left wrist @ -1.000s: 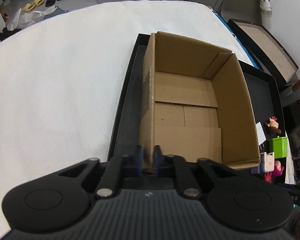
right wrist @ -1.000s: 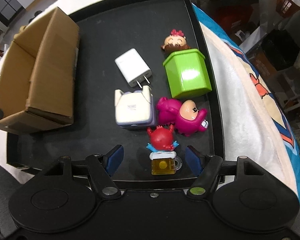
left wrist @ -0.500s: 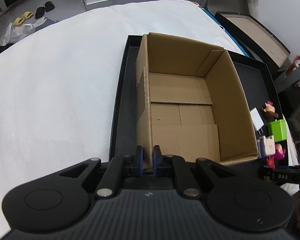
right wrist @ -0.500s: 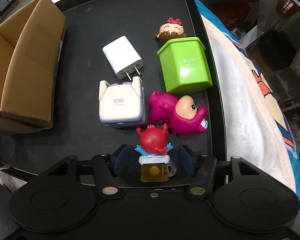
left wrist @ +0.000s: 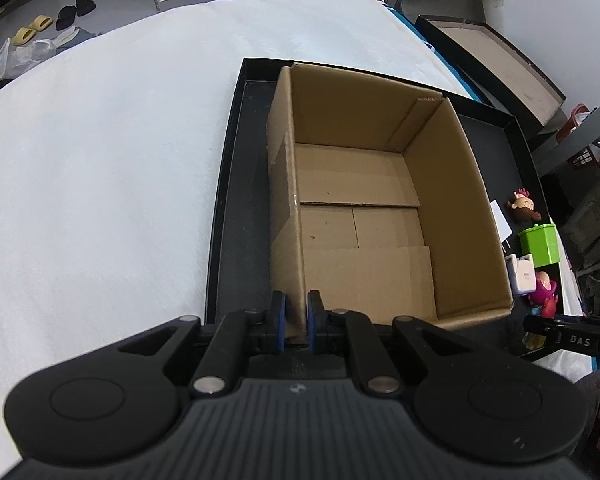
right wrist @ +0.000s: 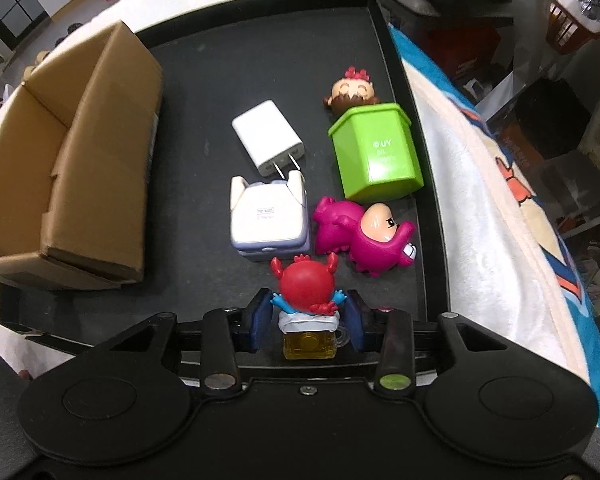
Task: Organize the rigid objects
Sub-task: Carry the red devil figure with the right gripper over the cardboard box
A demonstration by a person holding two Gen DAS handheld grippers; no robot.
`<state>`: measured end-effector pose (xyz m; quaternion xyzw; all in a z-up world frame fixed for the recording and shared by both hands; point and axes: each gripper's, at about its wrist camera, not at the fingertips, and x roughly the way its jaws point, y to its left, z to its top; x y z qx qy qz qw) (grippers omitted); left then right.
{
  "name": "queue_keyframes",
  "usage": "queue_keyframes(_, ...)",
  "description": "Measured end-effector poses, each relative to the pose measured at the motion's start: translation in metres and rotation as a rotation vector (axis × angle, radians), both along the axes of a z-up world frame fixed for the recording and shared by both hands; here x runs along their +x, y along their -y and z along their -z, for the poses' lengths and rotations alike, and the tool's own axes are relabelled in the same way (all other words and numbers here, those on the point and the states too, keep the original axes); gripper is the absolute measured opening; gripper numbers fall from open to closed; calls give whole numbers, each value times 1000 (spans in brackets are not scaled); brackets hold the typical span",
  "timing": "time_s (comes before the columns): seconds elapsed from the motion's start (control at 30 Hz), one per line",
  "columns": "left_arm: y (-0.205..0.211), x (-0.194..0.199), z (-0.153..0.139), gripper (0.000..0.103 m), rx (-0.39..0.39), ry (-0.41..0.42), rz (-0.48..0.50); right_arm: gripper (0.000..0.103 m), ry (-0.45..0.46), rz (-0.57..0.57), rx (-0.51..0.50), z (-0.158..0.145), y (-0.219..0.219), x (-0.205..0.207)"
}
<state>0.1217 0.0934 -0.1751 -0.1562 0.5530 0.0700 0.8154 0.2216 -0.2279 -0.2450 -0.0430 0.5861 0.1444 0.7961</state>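
An open cardboard box (left wrist: 360, 220) with nothing inside stands at the left of a black tray (left wrist: 240, 200). My left gripper (left wrist: 296, 320) is shut on the box's near left wall. In the right wrist view the box (right wrist: 100, 160) lies left of the toys on the tray (right wrist: 260, 60). A red crab figure on a yellow mug (right wrist: 306, 284) sits between my right gripper's (right wrist: 307, 316) closing jaws, pads against its sides. Beyond it are a white-lilac block toy (right wrist: 266, 220), a pink figure (right wrist: 364, 236), a white charger (right wrist: 266, 140), a green bin (right wrist: 374, 152) and a brown-haired figure (right wrist: 352, 90).
The tray rests on a white bed cover (left wrist: 100, 160). A blue and orange blanket (right wrist: 520, 200) runs along its right side. A black-framed board (left wrist: 496, 52) leans beyond the bed. Slippers (left wrist: 32, 32) lie on the floor far left; an orange basket (right wrist: 576, 28) stands far right.
My right gripper's jaws have closed in from wide apart onto the red crab figure. The left gripper stays clamped on the box wall; its view has rolled slightly.
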Motion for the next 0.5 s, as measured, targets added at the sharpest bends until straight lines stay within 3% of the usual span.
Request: queue_keyframes(0.5,-7,-7,-4,11,-38,-3,17,39,125,-72,46,-51,-22,-14)
